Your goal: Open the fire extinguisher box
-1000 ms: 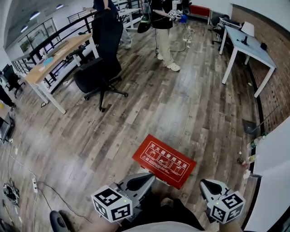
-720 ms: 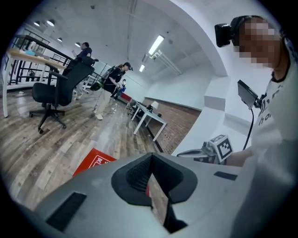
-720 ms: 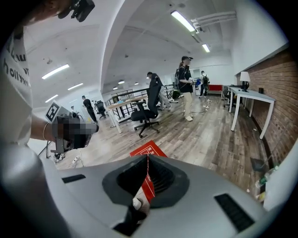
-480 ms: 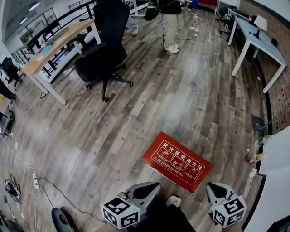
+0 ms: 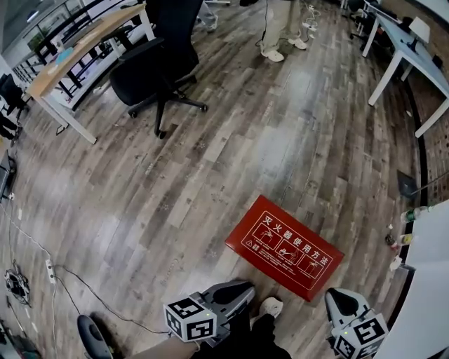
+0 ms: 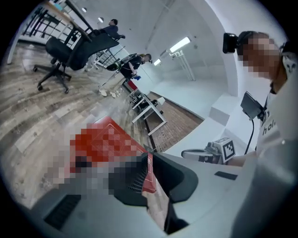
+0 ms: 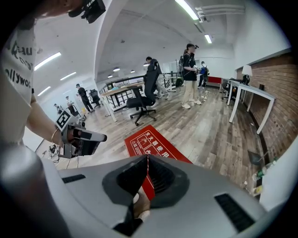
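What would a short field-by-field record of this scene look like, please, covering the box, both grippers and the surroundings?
box: red fire extinguisher box, flat on the wooden floor, lid closed
left gripper: fingers together, empty, short of the box's near edge
right gripper: fingers together, empty, by the box's near right side, not touching
surroundings: black office chair; a person standing beyond
task: opening not begun

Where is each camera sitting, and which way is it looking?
Head view: on the person's head, looking down at the floor and box; left tongs and right tongs show at the bottom.
Left gripper view: rides on the left tongs, looking along their shut jaws past the box; the person's shirt and right tongs show.
Right gripper view: rides on the right tongs, looking along shut jaws at the box; an arm holding the left tongs shows.
Shared: all three see the box.
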A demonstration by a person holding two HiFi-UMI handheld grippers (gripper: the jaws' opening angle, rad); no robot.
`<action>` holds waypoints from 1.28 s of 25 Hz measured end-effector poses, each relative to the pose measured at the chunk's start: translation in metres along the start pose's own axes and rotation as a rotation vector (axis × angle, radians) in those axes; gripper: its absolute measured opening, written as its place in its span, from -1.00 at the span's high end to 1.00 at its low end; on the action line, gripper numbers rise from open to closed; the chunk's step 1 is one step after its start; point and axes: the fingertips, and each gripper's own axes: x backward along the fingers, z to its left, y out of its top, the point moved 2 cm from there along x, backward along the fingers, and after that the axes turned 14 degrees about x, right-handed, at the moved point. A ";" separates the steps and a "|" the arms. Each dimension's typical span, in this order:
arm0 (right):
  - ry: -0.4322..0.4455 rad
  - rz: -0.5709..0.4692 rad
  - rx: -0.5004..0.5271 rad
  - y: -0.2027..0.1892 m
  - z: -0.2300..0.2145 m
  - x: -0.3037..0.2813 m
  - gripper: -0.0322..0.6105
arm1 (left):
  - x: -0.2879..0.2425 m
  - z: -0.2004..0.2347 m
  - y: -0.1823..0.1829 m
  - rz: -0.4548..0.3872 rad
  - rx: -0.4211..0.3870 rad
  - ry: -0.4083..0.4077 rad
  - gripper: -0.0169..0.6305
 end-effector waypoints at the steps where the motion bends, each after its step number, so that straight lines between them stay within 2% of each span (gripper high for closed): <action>1: -0.009 0.007 -0.014 -0.005 -0.002 -0.002 0.87 | -0.004 0.011 -0.002 -0.006 0.044 -0.004 0.90; 2: -0.017 0.013 -0.035 -0.011 -0.005 -0.003 0.87 | -0.008 0.024 -0.004 -0.016 0.088 0.006 0.77; 3: -0.023 0.014 -0.062 -0.016 -0.008 -0.004 0.87 | -0.012 0.037 -0.006 -0.025 0.128 0.025 0.49; 4: -0.027 0.013 -0.090 -0.020 -0.010 -0.006 0.87 | -0.015 0.050 -0.009 -0.030 0.167 0.042 0.32; 7: -0.033 0.018 -0.131 -0.031 -0.013 -0.009 0.87 | -0.025 0.086 -0.022 -0.033 0.301 0.064 0.16; 10: -0.033 0.039 -0.111 -0.040 -0.010 -0.012 0.87 | -0.038 0.116 -0.032 -0.041 0.423 0.062 0.15; 14: -0.025 0.048 -0.115 -0.049 -0.006 -0.016 0.87 | -0.060 0.140 -0.025 -0.142 0.537 0.034 0.15; 17: -0.020 0.050 -0.125 -0.049 -0.004 -0.016 0.87 | -0.076 0.144 -0.016 -0.168 0.554 0.013 0.15; 22: -0.031 0.040 -0.148 -0.046 -0.006 -0.011 0.87 | -0.093 0.147 -0.003 -0.139 0.536 -0.003 0.15; 25: -0.042 0.031 -0.153 -0.043 -0.011 -0.008 0.87 | -0.091 0.144 -0.003 -0.140 0.614 -0.037 0.15; 29: -0.070 0.018 -0.170 -0.037 -0.018 0.001 0.87 | -0.085 0.125 0.001 -0.152 0.673 -0.147 0.15; 32: -0.079 0.000 -0.177 -0.029 -0.021 0.005 0.87 | -0.080 0.114 0.008 -0.157 0.703 -0.191 0.15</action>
